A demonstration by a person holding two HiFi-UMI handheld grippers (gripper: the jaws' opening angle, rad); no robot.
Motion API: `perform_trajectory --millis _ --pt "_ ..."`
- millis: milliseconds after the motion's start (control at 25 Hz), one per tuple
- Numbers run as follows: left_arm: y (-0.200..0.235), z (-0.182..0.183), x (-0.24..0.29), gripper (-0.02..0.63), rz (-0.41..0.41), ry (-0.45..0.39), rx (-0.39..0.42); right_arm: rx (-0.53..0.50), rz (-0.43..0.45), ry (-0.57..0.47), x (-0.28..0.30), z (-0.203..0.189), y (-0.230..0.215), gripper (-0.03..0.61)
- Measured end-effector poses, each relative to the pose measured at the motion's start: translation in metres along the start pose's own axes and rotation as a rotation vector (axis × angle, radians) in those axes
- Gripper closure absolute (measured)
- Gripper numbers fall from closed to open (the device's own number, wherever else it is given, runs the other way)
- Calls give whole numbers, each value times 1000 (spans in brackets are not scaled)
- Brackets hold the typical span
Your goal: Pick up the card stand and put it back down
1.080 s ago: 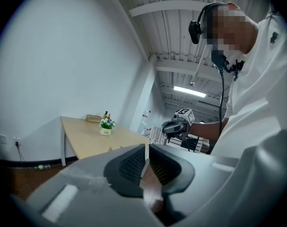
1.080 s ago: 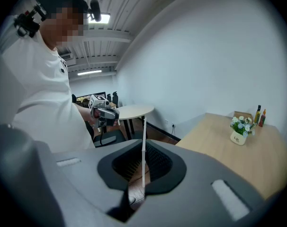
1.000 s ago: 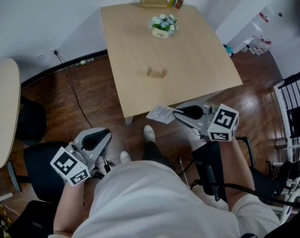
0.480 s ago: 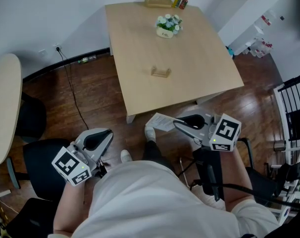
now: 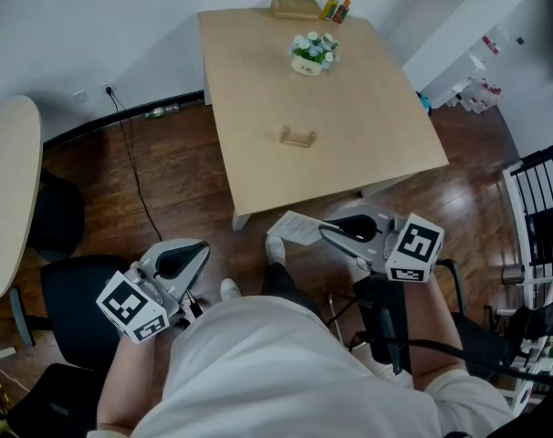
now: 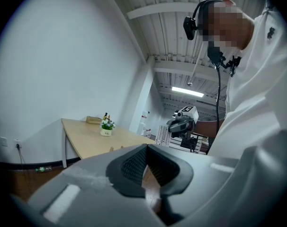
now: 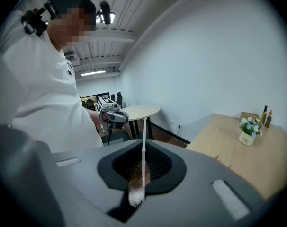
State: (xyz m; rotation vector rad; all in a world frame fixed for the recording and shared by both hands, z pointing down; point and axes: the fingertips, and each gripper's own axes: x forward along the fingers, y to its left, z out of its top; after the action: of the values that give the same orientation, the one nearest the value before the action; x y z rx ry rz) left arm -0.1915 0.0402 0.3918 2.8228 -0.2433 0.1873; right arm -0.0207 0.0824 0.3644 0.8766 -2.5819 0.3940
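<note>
Head view: stand (image 5: 297, 138) beyond hand-held gripper (image 5: 324, 231)

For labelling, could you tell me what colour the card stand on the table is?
The card stand is light wood; head view.

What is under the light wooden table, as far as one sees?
White legs show below the near edge of the table, on the dark wooden floor. The tabletop covers everything else under it.
</note>
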Motion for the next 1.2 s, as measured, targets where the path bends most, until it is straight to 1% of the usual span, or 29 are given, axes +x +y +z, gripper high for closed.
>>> perform_trajectory --millis 280,520,680,840,1200 --pt "-3 3 3 621 10 -20 -37 -6 -9 -6 -10 -1 -10 558" --pt "2 3 12 621 41 -11 -38 -19 -17 -12 -16 0 -43 558" --pt "7 5 21 621 69 -10 -47 -14 -23 -15 -20 -4 -78 558" --pt "14 13 38 621 97 -12 -50 -6 -25 -8 -24 -8 -121 558" --pt "36 45 91 621 153 -30 -57 -12 24 11 -21 -15 -212 558"
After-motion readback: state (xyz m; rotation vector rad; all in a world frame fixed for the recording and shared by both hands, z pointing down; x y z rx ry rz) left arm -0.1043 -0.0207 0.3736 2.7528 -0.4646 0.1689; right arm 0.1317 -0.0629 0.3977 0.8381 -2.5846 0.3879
